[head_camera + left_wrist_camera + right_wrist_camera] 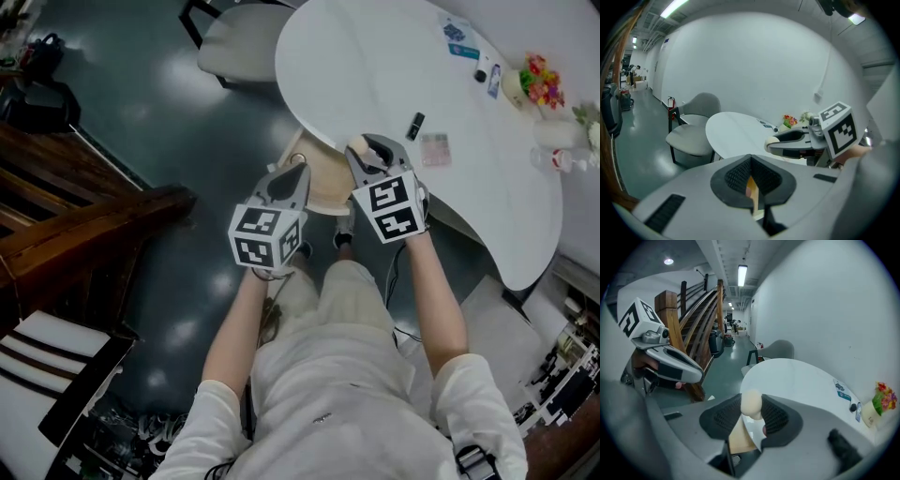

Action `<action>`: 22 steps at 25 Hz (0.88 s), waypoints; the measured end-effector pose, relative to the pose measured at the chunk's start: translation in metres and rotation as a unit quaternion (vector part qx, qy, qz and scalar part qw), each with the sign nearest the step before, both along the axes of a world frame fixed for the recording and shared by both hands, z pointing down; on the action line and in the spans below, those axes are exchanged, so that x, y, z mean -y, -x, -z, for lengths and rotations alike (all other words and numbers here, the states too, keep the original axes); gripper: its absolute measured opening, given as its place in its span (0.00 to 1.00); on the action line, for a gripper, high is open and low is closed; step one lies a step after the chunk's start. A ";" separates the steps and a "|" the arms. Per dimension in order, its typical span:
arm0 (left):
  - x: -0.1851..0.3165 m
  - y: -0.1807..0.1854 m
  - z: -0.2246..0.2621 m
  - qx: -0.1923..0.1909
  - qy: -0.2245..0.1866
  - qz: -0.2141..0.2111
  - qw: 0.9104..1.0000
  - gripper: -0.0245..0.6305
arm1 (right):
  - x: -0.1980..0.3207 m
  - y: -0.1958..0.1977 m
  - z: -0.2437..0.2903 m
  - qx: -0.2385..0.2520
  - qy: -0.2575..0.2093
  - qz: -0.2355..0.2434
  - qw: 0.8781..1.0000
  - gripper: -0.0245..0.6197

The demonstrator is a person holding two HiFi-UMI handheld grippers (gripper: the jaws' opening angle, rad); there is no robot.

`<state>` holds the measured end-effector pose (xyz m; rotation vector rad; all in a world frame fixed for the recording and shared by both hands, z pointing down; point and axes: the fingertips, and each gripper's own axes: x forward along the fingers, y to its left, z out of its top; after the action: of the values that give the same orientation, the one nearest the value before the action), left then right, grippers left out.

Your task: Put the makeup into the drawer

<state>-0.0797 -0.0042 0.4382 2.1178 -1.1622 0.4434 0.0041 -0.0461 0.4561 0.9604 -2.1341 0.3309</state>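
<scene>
A cream makeup sponge (751, 404) is pinched between the pads of my right gripper (751, 409), which is shut on it. In the head view that gripper (362, 150) hangs over the near rim of the round white table (375, 66), the sponge (357, 145) at its tip. Just below the rim a light wooden drawer (323, 183) shows between both grippers. My left gripper (298, 171) is beside it on the left, its jaws shut with nothing in them (751, 159). A small black makeup item (415, 125) and a pink palette (436, 150) lie on the table.
A grey chair (239, 42) stands beyond the table's far left side. A dark wooden stair rail (84, 225) runs along the left. Flowers (542, 80), blue cards (459, 37) and a small bottle (558, 159) sit at the table's right. The person's legs are below the grippers.
</scene>
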 end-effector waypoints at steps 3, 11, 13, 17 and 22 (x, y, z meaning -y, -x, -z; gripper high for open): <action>-0.003 0.011 -0.006 -0.003 0.003 -0.004 1.000 0.05 | -0.017 0.015 -0.011 0.007 0.013 0.002 1.000 0.24; -0.006 0.045 -0.028 -0.005 0.003 0.005 1.000 0.05 | -0.043 0.042 -0.066 0.014 0.051 0.020 0.998 0.24; -0.007 0.049 -0.037 -0.001 0.006 0.004 1.000 0.05 | -0.045 0.044 -0.089 0.005 0.061 0.030 0.998 0.24; -0.016 0.054 -0.055 0.003 0.020 0.001 1.000 0.05 | -0.053 0.054 -0.139 -0.019 0.083 0.065 0.994 0.25; -0.014 0.064 -0.080 0.005 0.019 0.002 1.000 0.05 | -0.045 0.071 -0.200 -0.054 0.089 0.105 0.989 0.25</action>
<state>-0.1442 0.0094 0.5179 2.0825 -1.1538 0.4706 -0.0669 -0.0014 0.6563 0.6316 -2.0464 0.3497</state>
